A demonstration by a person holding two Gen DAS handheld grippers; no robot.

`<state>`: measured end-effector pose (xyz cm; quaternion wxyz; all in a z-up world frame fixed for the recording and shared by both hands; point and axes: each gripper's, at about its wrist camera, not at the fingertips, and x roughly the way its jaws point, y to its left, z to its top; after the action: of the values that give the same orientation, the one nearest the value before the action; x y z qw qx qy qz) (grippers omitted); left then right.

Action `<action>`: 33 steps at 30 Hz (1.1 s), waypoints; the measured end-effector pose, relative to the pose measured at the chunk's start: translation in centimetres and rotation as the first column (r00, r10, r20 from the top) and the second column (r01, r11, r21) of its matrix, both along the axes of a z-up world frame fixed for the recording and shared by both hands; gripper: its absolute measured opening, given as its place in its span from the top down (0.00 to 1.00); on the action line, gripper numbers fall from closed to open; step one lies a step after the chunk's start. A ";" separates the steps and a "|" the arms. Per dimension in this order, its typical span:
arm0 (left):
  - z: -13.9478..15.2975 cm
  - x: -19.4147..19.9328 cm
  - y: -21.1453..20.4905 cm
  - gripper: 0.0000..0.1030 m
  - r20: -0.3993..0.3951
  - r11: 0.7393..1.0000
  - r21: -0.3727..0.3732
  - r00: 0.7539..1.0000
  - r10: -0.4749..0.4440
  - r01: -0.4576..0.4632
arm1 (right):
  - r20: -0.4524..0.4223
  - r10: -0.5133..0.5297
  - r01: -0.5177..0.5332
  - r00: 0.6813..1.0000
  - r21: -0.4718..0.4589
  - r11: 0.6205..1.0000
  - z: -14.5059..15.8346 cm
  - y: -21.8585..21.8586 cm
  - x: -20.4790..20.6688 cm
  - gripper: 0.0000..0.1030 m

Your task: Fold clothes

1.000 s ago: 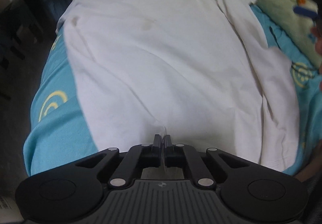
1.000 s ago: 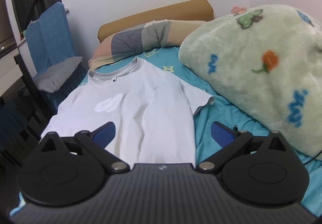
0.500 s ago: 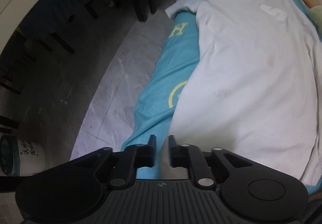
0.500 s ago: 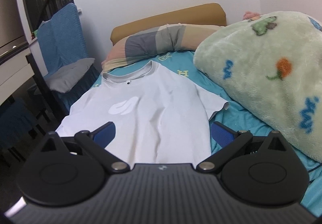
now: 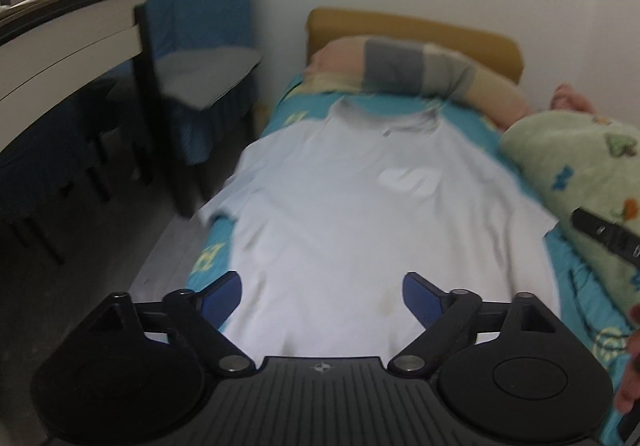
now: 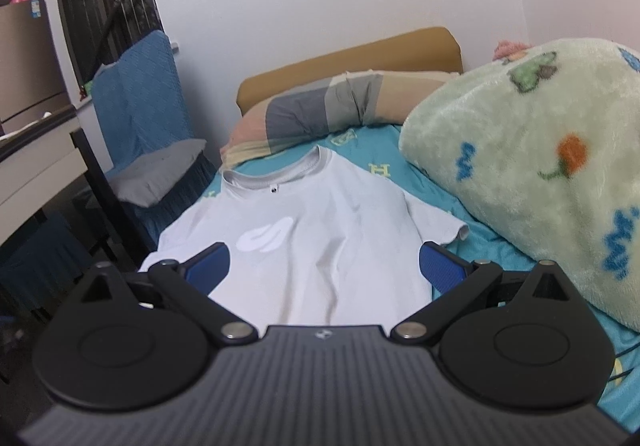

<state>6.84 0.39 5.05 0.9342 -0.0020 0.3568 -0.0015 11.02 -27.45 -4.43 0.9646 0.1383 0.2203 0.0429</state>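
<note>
left gripper [image 5: 322,296] jaws opened (dropping shirt [image 5: 360,230] hem).

Right tongs [image 6: 325,266] spread wide, apparently above white T-shirt [image 6: 320,238] flat on bed [image 6: 472,242].

shirts: 1 [image 6: 320,242], flat, mid-bed | grippers: 2, left [image 5: 322,296], right [image 6: 325,266], each with 2 blue pads, near edge | pillows: 1 [image 6: 320,113], far end | blankets: 1 [image 6: 532,165], right | headboards: 1 [image 6: 352,57], far | chairs: 1 [image 6: 136,113], far left | cushions: 1 [image 6: 156,169], on chair
</note>
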 end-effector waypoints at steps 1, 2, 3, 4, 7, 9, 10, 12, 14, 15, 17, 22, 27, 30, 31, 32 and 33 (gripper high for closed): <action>-0.7 0.7 -0.5 0.06 0.029 1.000 -0.007 1.000 -0.013 0.013 | 0.010 0.002 -0.002 1.000 0.000 1.000 0.1 0.0 0.0 0.00; -1.6 1.2 -0.9 0.04 0.061 1.000 -0.004 0.998 -0.022 0.022 | 0.019 0.004 -0.004 1.000 0.000 1.000 0.1 0.1 -0.1 0.00; -2.5 1.5 -1.2 0.03 0.093 1.000 0.005 0.995 -0.028 0.028 | 0.028 0.007 -0.007 1.000 -0.003 1.000 0.1 0.1 -0.1 0.00; -3.9 2.1 -1.4 0.02 0.119 0.999 0.011 0.992 -0.035 0.034 | 0.036 0.009 -0.008 0.999 -0.007 1.000 0.1 0.2 0.0 0.00; -8.0 2.8 -1.4 0.01 0.188 0.997 0.055 0.980 -0.069 0.059 | 0.047 0.011 -0.011 0.999 -0.013 1.000 -0.2 0.5 0.3 0.00; -9.9 2.7 -1.4 0.01 0.197 0.993 0.084 0.975 -0.101 0.086 | 0.044 0.008 -0.007 0.999 -0.006 1.000 -0.5 0.4 0.7 0.00; -10.9 2.7 -1.4 0.01 0.200 0.990 0.096 0.973 -0.117 0.099 | 0.042 0.003 -0.003 0.999 0.001 1.000 -0.6 0.3 1.0 0.00; -11.4 2.5 -1.1 0.01 0.196 0.992 0.085 0.974 -0.110 0.094 | 0.038 -0.008 0.007 0.999 0.013 1.000 -1.0 0.2 1.7 0.00; -11.4 2.5 -0.7 0.01 0.188 0.994 0.049 0.977 -0.103 0.096 | 0.032 -0.025 0.024 0.999 0.026 0.999 -1.4 -0.1 2.4 0.00; -11.3 2.4 -0.6 0.01 0.188 0.994 0.038 0.976 -0.107 0.102 | 0.029 -0.033 0.032 0.999 0.036 0.999 -1.6 -0.3 2.7 0.00; -11.2 2.1 -0.4 0.01 0.188 0.994 0.026 0.976 -0.112 0.109 | 0.008 -0.048 0.048 0.999 0.074 0.996 -2.3 -1.1 3.5 0.03; -11.3 1.5 0.0 0.01 0.159 0.995 -0.007 0.982 -0.097 0.100 | -0.064 -0.109 0.120 0.992 0.213 0.970 -4.6 -4.7 5.3 0.09; -11.5 1.7 1.1 0.01 0.125 0.998 -0.048 0.992 -0.034 0.041 | -0.179 -0.170 0.232 0.969 0.422 0.876 -8.5 -9.3 7.8 0.21; -11.8 2.2 1.8 0.01 0.089 0.996 -0.087 0.996 0.006 0.002 | -0.230 -0.209 0.297 0.951 0.476 0.828 -11.0 -11.4 9.0 0.25; -11.9 2.4 2.0 0.01 0.076 0.994 -0.107 0.997 0.014 -0.005 | -0.240 -0.217 0.312 0.946 0.497 0.810 -11.7 -11.9 9.4 0.27; -12.1 2.7 2.2 0.01 0.064 0.992 -0.128 0.998 0.021 -0.013 | -0.245 -0.219 0.319 0.944 0.521 0.791 -12.3 -12.3 9.8 0.30; -12.2 3.0 2.4 0.01 0.050 0.988 -0.152 0.998 0.027 -0.020 | -0.247 -0.220 0.322 0.944 0.537 0.779 -12.8 -12.7 10.2 0.31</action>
<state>9.81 2.76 -7.17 0.9402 -0.0771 0.3313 -0.0176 21.26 -40.10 -17.27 0.8520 0.4539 0.2568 -0.0449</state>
